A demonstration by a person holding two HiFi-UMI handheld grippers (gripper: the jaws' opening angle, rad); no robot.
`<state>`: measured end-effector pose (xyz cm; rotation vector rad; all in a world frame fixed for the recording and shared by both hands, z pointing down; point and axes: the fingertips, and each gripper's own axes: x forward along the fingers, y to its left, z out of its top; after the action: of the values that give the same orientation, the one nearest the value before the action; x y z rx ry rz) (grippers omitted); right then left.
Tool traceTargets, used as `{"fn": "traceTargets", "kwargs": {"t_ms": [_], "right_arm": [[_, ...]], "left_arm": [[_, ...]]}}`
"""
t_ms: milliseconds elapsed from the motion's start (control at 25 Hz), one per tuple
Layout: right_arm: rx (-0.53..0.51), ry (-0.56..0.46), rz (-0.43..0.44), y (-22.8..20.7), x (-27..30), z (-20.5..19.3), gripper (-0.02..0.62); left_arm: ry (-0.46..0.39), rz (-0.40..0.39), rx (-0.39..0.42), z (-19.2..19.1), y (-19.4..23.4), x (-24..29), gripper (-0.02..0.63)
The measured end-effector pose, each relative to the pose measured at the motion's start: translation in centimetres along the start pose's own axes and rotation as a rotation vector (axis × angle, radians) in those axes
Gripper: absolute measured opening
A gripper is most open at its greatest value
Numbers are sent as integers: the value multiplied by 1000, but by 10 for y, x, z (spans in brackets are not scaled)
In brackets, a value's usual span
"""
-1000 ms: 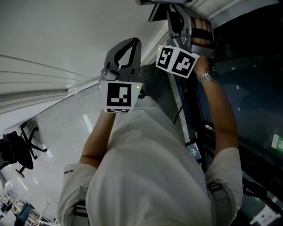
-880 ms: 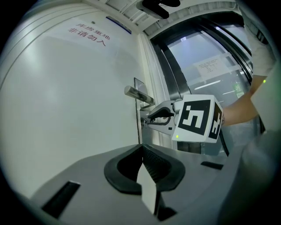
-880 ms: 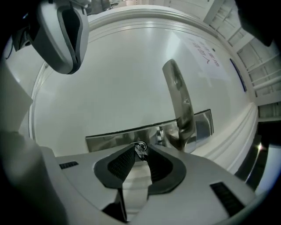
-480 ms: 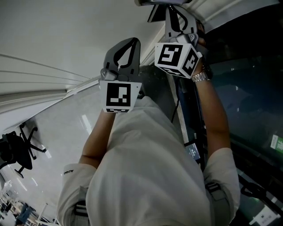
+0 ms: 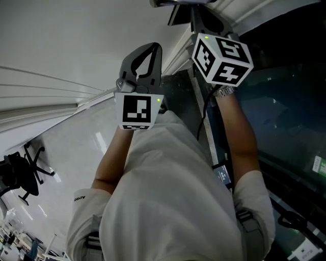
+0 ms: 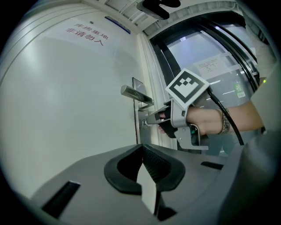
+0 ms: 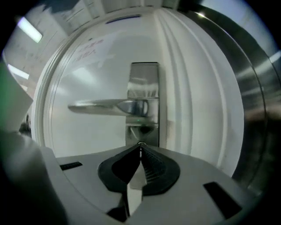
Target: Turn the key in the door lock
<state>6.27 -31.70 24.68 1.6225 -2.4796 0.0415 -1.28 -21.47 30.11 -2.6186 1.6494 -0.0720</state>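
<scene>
The white door [image 6: 70,101] carries a steel lock plate [image 7: 144,105] with a lever handle [image 7: 109,107] pointing left. The keyhole [image 7: 140,143] sits just below the handle. My right gripper [image 7: 140,147] is shut, its jaw seam upright and its tips right at the keyhole. The key itself is hidden by those tips. In the left gripper view, the right gripper [image 6: 149,119] reaches level to the lock under the handle [image 6: 136,93]. My left gripper [image 6: 141,148] is shut on nothing and hangs back from the door, to the left of the right one [image 5: 140,66].
A dark-framed glass panel [image 6: 210,57] stands to the right of the door. A door closer [image 6: 158,6] hangs at the top. Red lettering [image 6: 85,35] marks the door. An office chair [image 5: 20,173] stands behind, at the lower left of the head view.
The right gripper has rolled about its own line, so its marker cube now shows different faces and hides the hand. The left gripper has stayed where it was.
</scene>
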Motion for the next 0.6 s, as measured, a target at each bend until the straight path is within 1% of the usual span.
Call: {"fn": "traceTargets", "kwargs": {"t_ms": [160, 280, 360, 400, 480, 560, 600], "right_arm": [[458, 11, 72, -7, 2, -3, 11], [773, 23, 126, -12, 2, -4, 11], [954, 28, 164, -14, 4, -7, 11], [1023, 28, 179, -14, 5, -10, 11], [1123, 32, 197, -13, 6, -14, 11], [1208, 32, 203, -14, 6, -16, 11], [1228, 29, 201, -15, 5, -16, 11]], "left_arm": [[1, -4, 1, 0, 1, 3, 11], [2, -8, -1, 2, -2, 5, 11], [3, -9, -3, 0, -3, 6, 11], [3, -10, -4, -2, -3, 6, 11], [2, -13, -5, -4, -3, 6, 11], [1, -19, -4, -4, -4, 7, 11], [1, -21, -4, -4, -6, 7, 11]]}}
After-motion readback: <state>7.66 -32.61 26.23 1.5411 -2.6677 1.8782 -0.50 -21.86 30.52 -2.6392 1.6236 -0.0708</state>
